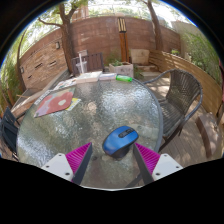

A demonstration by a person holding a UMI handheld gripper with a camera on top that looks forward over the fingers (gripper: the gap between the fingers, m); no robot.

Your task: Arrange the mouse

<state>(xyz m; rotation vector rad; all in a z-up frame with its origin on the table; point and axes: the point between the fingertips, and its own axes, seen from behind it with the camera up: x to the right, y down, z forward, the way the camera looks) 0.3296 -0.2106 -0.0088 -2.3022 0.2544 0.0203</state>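
A blue computer mouse (120,140) with a dark scroll wheel lies on the round glass table (60,140), just ahead of my fingers and a little right of the middle between them. My gripper (113,162) is open, its pink pads (79,158) spread wide on either side, with nothing between them but the table top. The mouse's near end sits level with the fingertips, apart from both pads.
A red and tan mat (56,102) lies on the far left part of the table. A small green object (125,78) sits at the far edge. Metal mesh chairs (183,95) stand to the right; a brick wall (95,38) and planters lie beyond.
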